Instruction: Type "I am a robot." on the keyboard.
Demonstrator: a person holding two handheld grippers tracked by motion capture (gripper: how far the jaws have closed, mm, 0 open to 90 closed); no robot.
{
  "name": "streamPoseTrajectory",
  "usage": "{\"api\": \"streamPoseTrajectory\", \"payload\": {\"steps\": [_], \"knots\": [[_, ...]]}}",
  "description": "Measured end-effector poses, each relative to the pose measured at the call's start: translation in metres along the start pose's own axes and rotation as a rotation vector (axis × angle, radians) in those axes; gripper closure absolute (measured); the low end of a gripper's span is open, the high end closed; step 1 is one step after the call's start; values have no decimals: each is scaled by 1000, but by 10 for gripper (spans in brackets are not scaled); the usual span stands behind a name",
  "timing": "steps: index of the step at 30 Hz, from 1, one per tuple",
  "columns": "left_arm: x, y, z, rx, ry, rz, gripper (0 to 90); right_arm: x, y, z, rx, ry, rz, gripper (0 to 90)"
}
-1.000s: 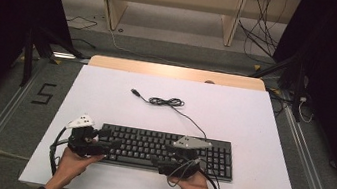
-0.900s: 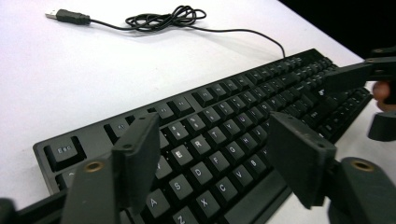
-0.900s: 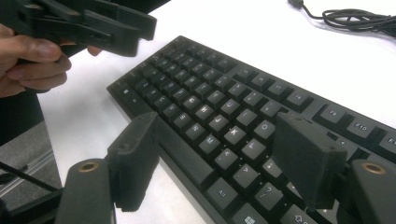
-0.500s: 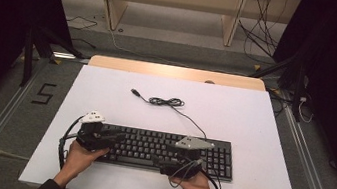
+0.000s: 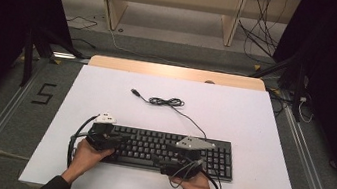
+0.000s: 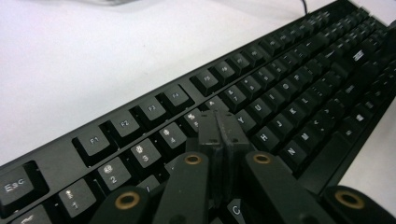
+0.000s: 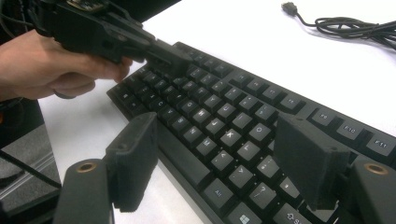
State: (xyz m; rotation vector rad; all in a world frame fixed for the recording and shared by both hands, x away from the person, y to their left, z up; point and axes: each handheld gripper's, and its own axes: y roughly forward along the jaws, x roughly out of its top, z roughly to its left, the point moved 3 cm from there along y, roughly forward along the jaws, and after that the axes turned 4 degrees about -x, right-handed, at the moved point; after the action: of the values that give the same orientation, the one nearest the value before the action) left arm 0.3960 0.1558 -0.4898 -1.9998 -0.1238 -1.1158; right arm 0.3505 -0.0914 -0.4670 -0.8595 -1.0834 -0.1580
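Nearest us, our right gripper [image 5: 170, 161] hovers with fingers [image 7: 132, 158] spread over the black keyboard [image 5: 168, 149] lying near the white worktop's [image 5: 253, 122] near edge, our left gripper [image 5: 116, 142], fingers [image 6: 219, 133] just pressed together on nothing, rests on its left keys, and the keyboard's cable [image 5: 168, 102] coils farther back.

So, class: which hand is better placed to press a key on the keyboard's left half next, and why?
Left. The left gripper has just closed its jaws to one narrow tip over the black keyboard's left keys; the right gripper hangs farther right, jaws wide apart.
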Motion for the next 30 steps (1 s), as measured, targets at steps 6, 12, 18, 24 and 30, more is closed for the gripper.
{"api": "streamPoseTrajectory", "payload": {"steps": [6, 12, 18, 24, 30], "knots": [[-1, 5, 2, 8, -10, 16, 889, 0, 0, 0, -2, -1, -2, 315], [-4, 8, 3, 15, -5, 33, 889, 0, 0, 0, -1, -2, 0, 314], [-6, 10, 4, 27, -9, 36, 890, 0, 1, 1, 1, -3, 1, 315], [-6, 10, 3, 35, 3, 47, 891, 0, 0, 1, 0, -1, 0, 315], [-5, 8, 2, 25, -8, 19, 887, 0, 0, 0, -2, 0, -5, 315]]}}
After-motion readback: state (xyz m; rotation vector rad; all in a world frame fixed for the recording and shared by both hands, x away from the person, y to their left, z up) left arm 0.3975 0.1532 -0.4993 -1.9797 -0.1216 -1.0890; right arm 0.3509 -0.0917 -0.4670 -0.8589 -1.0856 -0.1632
